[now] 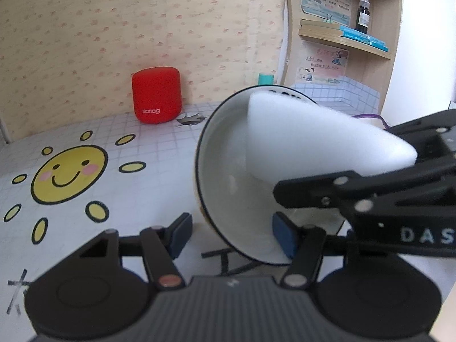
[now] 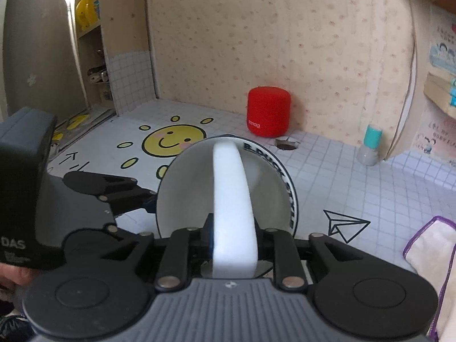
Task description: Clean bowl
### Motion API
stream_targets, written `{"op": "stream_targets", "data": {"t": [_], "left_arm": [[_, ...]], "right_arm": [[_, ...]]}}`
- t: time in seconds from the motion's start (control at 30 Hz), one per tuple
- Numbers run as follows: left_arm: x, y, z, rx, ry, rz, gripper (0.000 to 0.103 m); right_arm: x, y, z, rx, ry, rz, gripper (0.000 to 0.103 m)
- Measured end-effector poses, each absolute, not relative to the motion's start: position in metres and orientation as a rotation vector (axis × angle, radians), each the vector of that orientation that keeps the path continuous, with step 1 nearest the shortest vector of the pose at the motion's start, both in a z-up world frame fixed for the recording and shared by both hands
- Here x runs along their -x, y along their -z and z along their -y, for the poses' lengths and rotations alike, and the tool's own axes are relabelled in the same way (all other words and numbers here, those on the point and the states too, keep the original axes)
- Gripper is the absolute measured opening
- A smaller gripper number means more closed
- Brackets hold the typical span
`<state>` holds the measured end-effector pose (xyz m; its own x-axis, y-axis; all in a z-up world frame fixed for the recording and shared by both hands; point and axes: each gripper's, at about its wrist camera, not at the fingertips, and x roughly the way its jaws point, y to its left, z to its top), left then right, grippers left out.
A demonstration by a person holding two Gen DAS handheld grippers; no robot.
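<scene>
We're holding the white bowl (image 1: 228,171) tipped on its side over the sun-sticker surface (image 1: 142,148), left gripper (image 1: 232,235) jaws clamped across its rim, while the right gripper (image 2: 233,236) jaws are gripping a white sponge (image 2: 232,199) that's reaching into it.

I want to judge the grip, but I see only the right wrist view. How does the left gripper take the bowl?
Observer: The left gripper straddles the bowl wall: one blue pad inside, the other outside.
Operator: My view shows the sponge edge-on. Is it broad?
Observer: Yes, the sponge is a broad slab, pinched narrow at the right gripper.
Operator: What stands above the shelf books?
Observer: A dark dropper bottle stands on the books.
</scene>
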<state>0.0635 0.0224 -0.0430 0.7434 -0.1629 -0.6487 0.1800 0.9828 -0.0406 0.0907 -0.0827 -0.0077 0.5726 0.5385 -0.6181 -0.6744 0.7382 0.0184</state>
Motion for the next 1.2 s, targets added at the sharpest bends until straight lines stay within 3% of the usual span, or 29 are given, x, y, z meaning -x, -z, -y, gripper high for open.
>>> {"op": "stream_targets", "data": {"t": [0.1,0.47,0.6,1.2], "left_arm": [[-0.062,0.044,-0.023,-0.021,0.186,-0.707,0.06],[-0.061,0.044,-0.024,-0.017,0.181,-0.707,0.06],[-0.06,0.044,-0.024,-0.017,0.176,-0.707,0.06],[-0.043,0.043,-0.032,-0.004,0.151,-0.705,0.06]], "right_arm": [[-0.091,0.008,0.083,0.221,-0.712,-0.64,0.042],[-0.08,0.002,0.098,0.187,-0.702,-0.604,0.042],[-0.074,-0.001,0.105,0.16,-0.694,-0.579,0.018],[-0.073,-0.01,0.098,0.054,-0.694,-0.559,0.018]]}}
